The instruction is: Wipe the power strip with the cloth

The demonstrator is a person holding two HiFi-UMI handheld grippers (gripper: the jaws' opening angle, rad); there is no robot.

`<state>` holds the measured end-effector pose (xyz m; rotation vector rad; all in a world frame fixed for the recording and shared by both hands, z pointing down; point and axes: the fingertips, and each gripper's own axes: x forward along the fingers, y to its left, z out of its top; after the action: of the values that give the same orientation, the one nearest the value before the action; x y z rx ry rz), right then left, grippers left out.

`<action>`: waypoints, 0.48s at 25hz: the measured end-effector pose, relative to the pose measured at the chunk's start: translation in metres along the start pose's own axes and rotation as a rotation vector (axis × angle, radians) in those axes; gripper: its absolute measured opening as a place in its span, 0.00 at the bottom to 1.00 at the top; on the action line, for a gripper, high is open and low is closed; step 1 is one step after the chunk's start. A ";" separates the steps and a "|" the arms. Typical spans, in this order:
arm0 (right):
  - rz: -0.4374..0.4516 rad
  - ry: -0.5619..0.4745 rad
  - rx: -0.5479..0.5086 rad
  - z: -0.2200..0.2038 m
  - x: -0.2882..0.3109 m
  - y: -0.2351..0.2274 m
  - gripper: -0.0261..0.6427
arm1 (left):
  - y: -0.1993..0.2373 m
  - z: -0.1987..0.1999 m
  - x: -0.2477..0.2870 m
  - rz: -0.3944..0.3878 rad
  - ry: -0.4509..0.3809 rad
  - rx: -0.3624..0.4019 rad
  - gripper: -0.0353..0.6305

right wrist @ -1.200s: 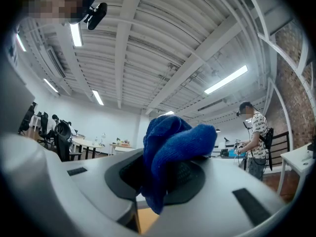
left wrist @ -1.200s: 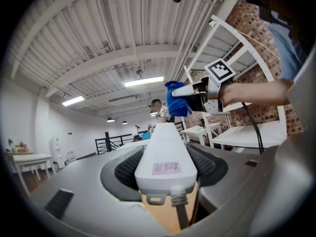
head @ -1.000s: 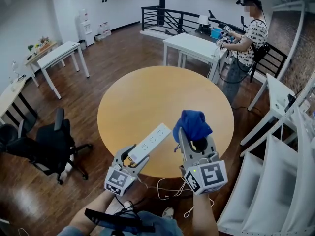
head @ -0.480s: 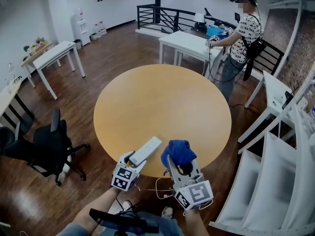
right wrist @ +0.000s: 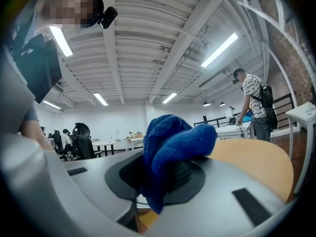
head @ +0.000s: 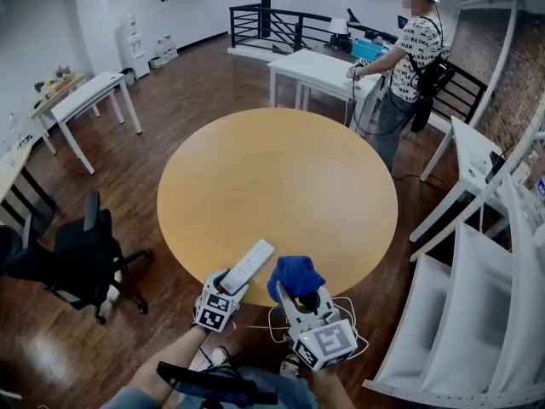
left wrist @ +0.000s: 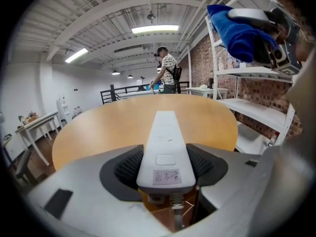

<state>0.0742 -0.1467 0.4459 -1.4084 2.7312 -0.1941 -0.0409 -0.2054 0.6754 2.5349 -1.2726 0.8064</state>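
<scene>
A white power strip [head: 249, 267] lies lengthwise over the near edge of the round wooden table [head: 281, 177]. My left gripper [head: 225, 285] is shut on its cord end. In the left gripper view the power strip [left wrist: 165, 147] runs straight out between the dark pads [left wrist: 129, 166] of the left gripper [left wrist: 165, 171], low over the table [left wrist: 108, 127]. A blue cloth [head: 295, 276] is bunched in my right gripper [head: 300, 293], just right of the strip. The right gripper view shows the cloth [right wrist: 173, 142] clamped in the right gripper [right wrist: 165, 174]. The same cloth [left wrist: 237, 28] shows at the left gripper view's upper right.
The strip's white cord [head: 260, 326] hangs in loops below the table edge. A person [head: 410, 45] stands by a white table [head: 315, 71] beyond the round table. A black office chair [head: 81, 258] is at the left, white shelving [head: 477, 313] at the right.
Both grippers have come down toward the table's near edge, carrying the power strip and the cloth with them. Both grips are unchanged.
</scene>
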 end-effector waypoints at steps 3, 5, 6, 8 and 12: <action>0.003 0.001 0.005 -0.001 0.003 0.002 0.15 | 0.003 -0.002 0.000 -0.004 -0.007 -0.011 0.48; 0.003 0.002 0.009 -0.003 0.004 0.003 0.15 | 0.005 0.000 0.001 -0.007 -0.012 -0.014 0.48; 0.006 0.004 0.009 -0.003 0.004 0.003 0.15 | 0.005 0.001 0.001 -0.006 -0.012 -0.013 0.48; 0.014 0.010 0.005 -0.004 0.005 0.004 0.15 | 0.007 0.004 -0.001 -0.001 -0.009 -0.007 0.48; 0.023 0.016 0.003 -0.005 0.008 0.005 0.15 | 0.012 0.011 -0.007 0.013 -0.036 -0.009 0.48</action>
<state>0.0650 -0.1499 0.4497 -1.3804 2.7568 -0.2097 -0.0498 -0.2125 0.6613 2.5480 -1.3019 0.7589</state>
